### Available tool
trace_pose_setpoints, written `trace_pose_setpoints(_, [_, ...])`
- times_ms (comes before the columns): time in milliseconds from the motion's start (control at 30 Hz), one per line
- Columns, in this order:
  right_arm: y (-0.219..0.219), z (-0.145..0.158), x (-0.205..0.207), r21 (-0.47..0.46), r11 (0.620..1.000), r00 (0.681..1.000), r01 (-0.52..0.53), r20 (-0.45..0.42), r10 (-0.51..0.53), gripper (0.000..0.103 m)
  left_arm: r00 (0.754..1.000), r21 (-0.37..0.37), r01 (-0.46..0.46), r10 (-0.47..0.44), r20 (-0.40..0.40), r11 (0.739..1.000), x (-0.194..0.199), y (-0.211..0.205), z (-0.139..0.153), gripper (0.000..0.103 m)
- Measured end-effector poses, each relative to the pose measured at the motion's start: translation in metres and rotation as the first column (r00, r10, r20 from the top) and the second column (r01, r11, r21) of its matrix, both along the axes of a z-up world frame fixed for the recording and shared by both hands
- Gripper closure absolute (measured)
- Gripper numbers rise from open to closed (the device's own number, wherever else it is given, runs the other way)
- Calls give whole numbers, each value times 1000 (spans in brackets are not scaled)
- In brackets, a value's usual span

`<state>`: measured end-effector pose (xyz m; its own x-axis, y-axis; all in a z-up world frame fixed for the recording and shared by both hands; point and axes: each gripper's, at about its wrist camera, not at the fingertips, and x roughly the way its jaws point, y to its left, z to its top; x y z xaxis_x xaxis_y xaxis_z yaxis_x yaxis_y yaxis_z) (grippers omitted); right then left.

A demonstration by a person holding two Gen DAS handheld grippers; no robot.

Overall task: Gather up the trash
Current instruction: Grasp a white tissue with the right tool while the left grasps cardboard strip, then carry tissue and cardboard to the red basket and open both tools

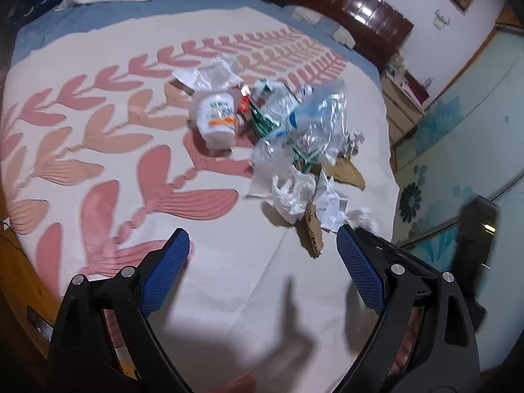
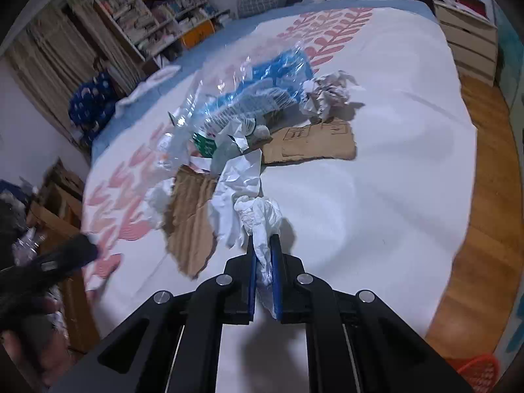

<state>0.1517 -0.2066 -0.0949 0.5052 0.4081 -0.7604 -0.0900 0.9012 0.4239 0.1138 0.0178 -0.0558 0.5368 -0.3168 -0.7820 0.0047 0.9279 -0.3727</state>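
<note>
My right gripper [image 2: 263, 245] is pinched on a white tissue [image 2: 260, 219]; its blue pads [image 2: 252, 281] press the crumpled wad from both sides, and the tissue bulges out past the tips and trails back between the pads. My left gripper [image 1: 263, 239] is spread wide with nothing between its pads [image 1: 165, 271], hanging over bare sheet [image 1: 229, 262] at the near edge of the bed.

Just beyond my right tips lies a larger white paper [image 2: 237, 180], touching the tissue I hold. To its left a torn cardboard piece [image 2: 190, 219] lies flat on the sheet, and a second cardboard sheet [image 2: 311, 142] lies farther on to the right. From the left view the near end of the trash pile [image 1: 278, 150] is crumpled white paper [image 1: 294, 193] over a cardboard strip [image 1: 312, 232], just past my right-hand pad.

Farther in, clear plastic wrap with blue print [image 2: 255, 88] is heaped over the middle of the pile, with a green and white packet [image 2: 204, 142] under its near edge. A crumpled grey-white paper ball [image 2: 327, 95] sits beside the far cardboard. In the left view a white cup with printed label [image 1: 217, 119] lies tilted at the pile's left side.

Beyond the bed are a dark headboard [image 1: 360, 9], a bookshelf [image 2: 157, 9] and a pale drawer unit [image 2: 468, 39]. A red basket [image 2: 478, 370] shows on the wood floor at the right view's lower right.
</note>
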Motion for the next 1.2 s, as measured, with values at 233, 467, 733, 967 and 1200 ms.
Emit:
trace_pose_setpoints(233, [-40, 34, -58, 100, 992, 992, 83, 89, -92, 94, 998, -8, 15, -15, -61, 1000, 12, -27, -23, 12])
trace_pose_setpoints(467, [-69, 39, -87, 117, 987, 987, 114, 98, -125, 94, 1000, 52, -6, 7, -28, 999, 26, -50, -32, 36])
trace_pose_setpoints(733, [-87, 43, -101, 123, 984, 983, 130, 116, -145, 94, 998, 31, 8, -6, -68, 999, 24, -57, -31, 99])
trace_pose_setpoints(967, [-84, 49, -108, 116, 986, 981, 117, 140, -133, 94, 1000, -5, 18, -19, -25, 1000, 1, -48, -9, 100])
trace_pose_setpoints(1200, [-70, 82, -124, 98, 992, 971, 76, 221, -96, 94, 992, 21, 30, -33, 124, 999, -50, -27, 43, 100])
